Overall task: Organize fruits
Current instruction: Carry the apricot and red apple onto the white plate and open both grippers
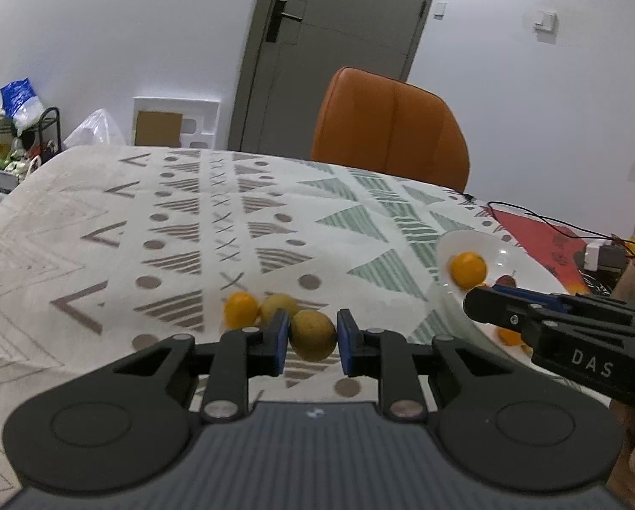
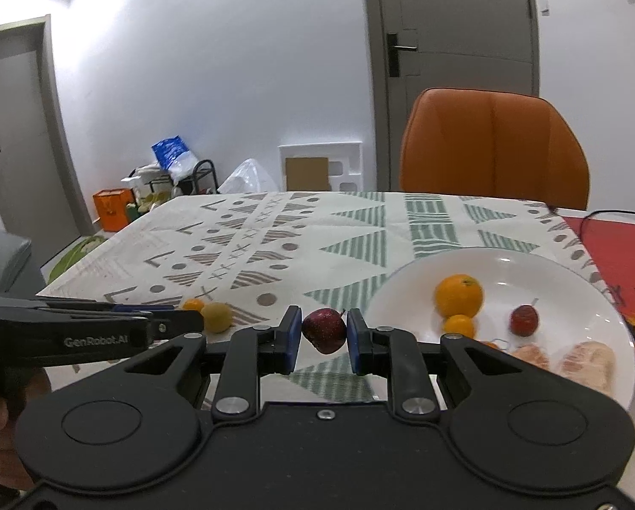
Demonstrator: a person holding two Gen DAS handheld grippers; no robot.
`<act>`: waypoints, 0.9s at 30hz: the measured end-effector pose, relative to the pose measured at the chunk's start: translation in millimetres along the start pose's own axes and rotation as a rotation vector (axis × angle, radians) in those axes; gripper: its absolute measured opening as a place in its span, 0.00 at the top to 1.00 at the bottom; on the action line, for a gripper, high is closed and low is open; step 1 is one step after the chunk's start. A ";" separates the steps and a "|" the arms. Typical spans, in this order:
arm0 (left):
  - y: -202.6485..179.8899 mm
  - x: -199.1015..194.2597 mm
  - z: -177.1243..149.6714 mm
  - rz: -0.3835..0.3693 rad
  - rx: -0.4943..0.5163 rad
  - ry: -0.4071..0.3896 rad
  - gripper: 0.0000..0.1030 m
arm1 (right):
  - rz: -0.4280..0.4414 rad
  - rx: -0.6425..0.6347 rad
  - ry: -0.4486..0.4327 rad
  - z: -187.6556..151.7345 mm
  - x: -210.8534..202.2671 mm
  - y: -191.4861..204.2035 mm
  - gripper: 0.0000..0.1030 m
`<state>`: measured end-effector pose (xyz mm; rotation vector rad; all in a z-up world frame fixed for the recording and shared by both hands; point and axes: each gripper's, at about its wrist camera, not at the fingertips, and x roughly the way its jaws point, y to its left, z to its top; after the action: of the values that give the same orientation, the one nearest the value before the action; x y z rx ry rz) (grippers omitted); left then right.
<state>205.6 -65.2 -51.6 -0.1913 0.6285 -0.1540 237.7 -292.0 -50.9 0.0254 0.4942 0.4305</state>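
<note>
Two grippers each carry a fruit just above the cloth: the left gripper (image 1: pixel 311 342) is clamped on a brownish-green round fruit (image 1: pixel 313 335), its blue pads pressing both sides, and the right gripper (image 2: pixel 322 342) is clenched on a small dark red fruit (image 2: pixel 324 330) with a stem. Both fruits sit at the very tips, which probably keeps the bulky black bodies clear of whatever the fruit is set among. Just past the left gripper, a small orange fruit (image 1: pixel 240 309) and a second brownish fruit (image 1: pixel 280 307) lie on the patterned tablecloth (image 1: pixel 147 221), touching or nearly so; these look like what is left to gather. To the right stands the white plate (image 2: pixel 572 272), its near rim close to the right gripper, holding a large orange (image 2: pixel 459 295), a smaller orange (image 2: pixel 458 325), a red fruit with a stem (image 2: pixel 524 319) and peeled segments (image 2: pixel 587 361) along the near side. The plate's far half is bare, so that seems the easier landing spot. Beyond, the cloth is open to the table's far edge, where an orange chair (image 2: pixel 494 148) stands, and a black cable (image 1: pixel 542 219) trails over the red mat near the plate.
</note>
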 end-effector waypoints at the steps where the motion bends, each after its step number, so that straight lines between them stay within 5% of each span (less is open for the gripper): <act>1: -3.4 0.0 1.0 -0.004 0.005 -0.001 0.78 | -0.004 0.007 -0.005 -0.1 -1.7 -3.4 0.79; 27: -93.4 20.3 12.5 -0.061 0.169 -0.003 0.78 | -0.093 0.161 -0.088 -12.2 -33.5 -89.4 0.79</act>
<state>221.3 -158.4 -32.3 -0.0472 0.6038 -0.2652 240.7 -388.0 -57.8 0.1758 0.4402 0.2968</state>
